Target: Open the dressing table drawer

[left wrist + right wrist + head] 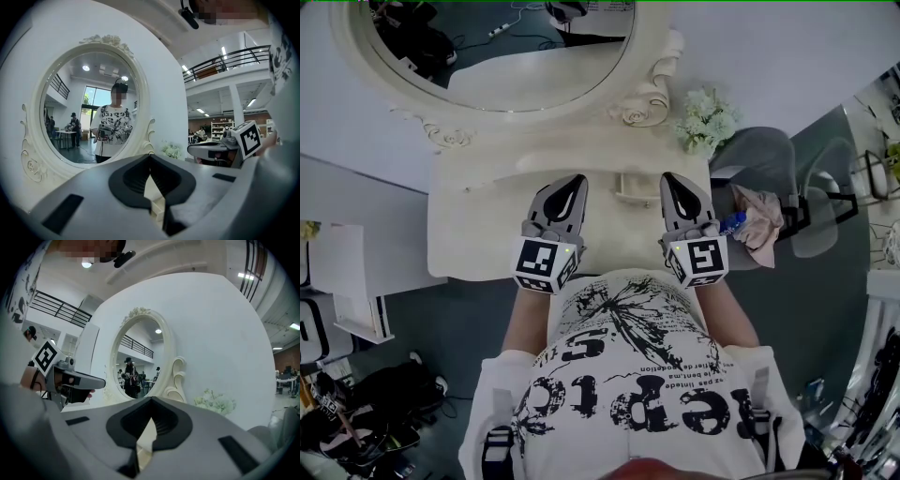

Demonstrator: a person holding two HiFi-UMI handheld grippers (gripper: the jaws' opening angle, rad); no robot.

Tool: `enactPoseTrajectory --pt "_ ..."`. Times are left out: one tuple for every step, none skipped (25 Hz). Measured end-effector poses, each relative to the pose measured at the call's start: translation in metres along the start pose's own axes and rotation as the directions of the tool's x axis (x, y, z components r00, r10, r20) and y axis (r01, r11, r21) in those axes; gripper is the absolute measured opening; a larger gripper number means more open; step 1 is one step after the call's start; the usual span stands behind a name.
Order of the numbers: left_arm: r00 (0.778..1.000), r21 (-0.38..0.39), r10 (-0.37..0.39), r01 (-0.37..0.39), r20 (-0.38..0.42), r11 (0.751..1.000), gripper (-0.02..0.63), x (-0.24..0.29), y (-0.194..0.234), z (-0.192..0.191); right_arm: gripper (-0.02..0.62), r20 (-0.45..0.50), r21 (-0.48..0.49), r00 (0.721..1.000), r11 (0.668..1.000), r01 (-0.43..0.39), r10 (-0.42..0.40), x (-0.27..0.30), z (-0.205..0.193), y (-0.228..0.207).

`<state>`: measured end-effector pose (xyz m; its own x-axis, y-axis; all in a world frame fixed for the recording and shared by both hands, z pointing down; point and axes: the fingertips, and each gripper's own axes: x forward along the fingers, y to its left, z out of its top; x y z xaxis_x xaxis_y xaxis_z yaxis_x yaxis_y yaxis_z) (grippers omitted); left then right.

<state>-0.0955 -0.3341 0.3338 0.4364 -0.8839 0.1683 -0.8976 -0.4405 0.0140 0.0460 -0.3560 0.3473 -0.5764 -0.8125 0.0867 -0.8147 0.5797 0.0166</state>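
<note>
Dressing table worktop (478, 225), cream, seen from above; big oval mirror (502, 56) at its back. The drawer (635, 187) reads as a small cream boxy piece set at the back of the worktop under the mirror frame. Can't tell from here if it's pulled out at all.

Drawer vs tools: it lies between the two tool tips in the head view, just beside the right tool (667, 178) and a bit further from the left tool (578, 180). Neither tool touches it; both hang over the worktop with tips pointed toward the mirror, roughly side by side and apart from each other. In the left gripper view a cream boxy edge shows low through the gap behind the tips, likely the same piece, not certain.

Left tool: jaws together, tips meeting in a point, nothing between them. Right tool: same, jaws closed tip to tip, nothing gripped. Only cream worktop shows past the jaws in each gripper view.

Marker cubes sit at the rear of both tools, close to the person's printed white shirt (628, 375). White flowers (708, 120) sit at the worktop's right back corner. Grey chair (769, 159) to the right, with a pinkish cloth (759, 220) on it
</note>
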Motion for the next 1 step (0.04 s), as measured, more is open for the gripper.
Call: enactPoseTrajectory --pt "1.0 0.0 0.001 -0.001 0.0 1.0 0.018 0.0001 0.0008 0.0 0.017 0.003 -0.004 1.0 1.0 -0.002 0.002 0.0008 0.0014 0.0006"
